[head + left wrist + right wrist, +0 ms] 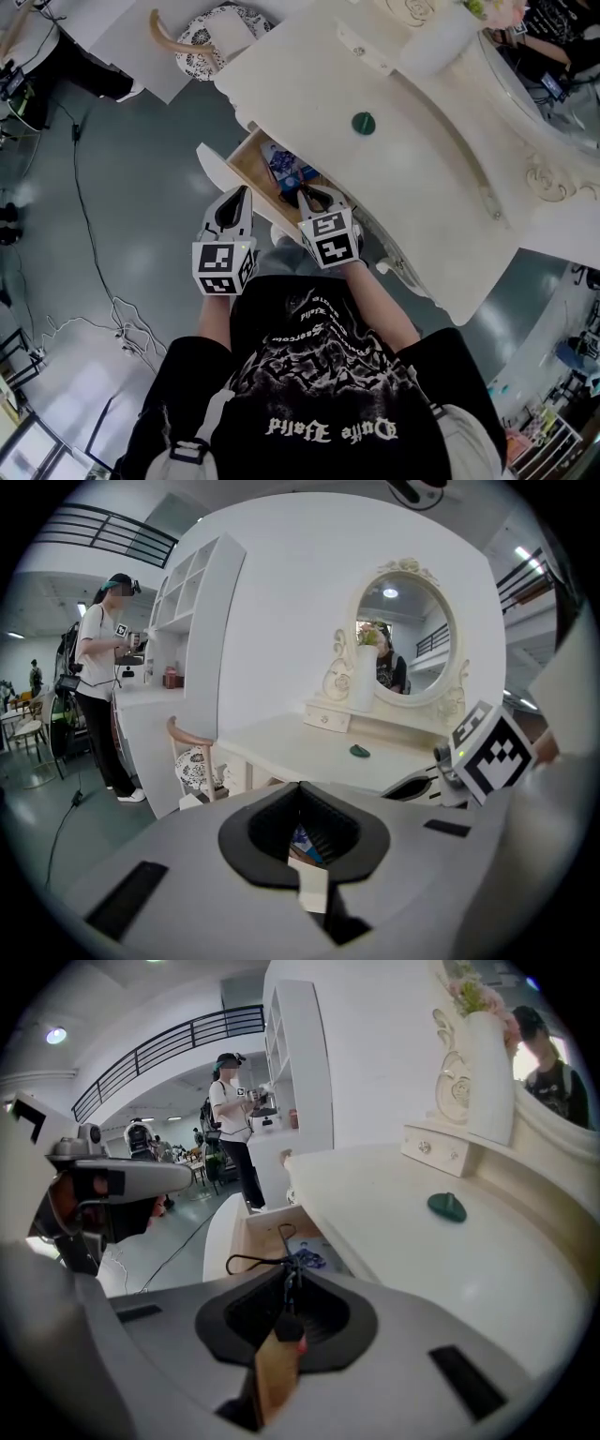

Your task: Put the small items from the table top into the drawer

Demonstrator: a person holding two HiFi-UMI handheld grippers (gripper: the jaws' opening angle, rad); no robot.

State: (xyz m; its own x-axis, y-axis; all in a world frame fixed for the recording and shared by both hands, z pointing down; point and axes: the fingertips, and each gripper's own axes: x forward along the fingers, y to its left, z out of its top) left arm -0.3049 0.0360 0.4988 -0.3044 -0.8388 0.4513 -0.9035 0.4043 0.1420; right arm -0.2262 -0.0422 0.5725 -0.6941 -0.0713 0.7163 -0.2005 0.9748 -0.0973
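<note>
The white dressing table's drawer (246, 161) stands pulled out, with a blue packet (286, 169) lying in it. My right gripper (309, 195) hangs over the drawer's right part, shut on a thin black wire-like item (246, 1260) that loops out over the drawer (246, 1241) beside the blue packet (305, 1260). My left gripper (244, 192) hovers at the drawer's front edge, jaws together and holding nothing. A small dark green item (363, 123) rests on the table top (422, 178), also seen from both grippers (360, 752) (448, 1207).
A chair with a patterned cushion (211, 37) stands left of the table. An oval mirror (403, 630), a small drawer box (436, 1152) and a white vase (487, 1063) sit at the table's back. Cables (103, 262) trail over the floor. A person (103, 667) stands farther off.
</note>
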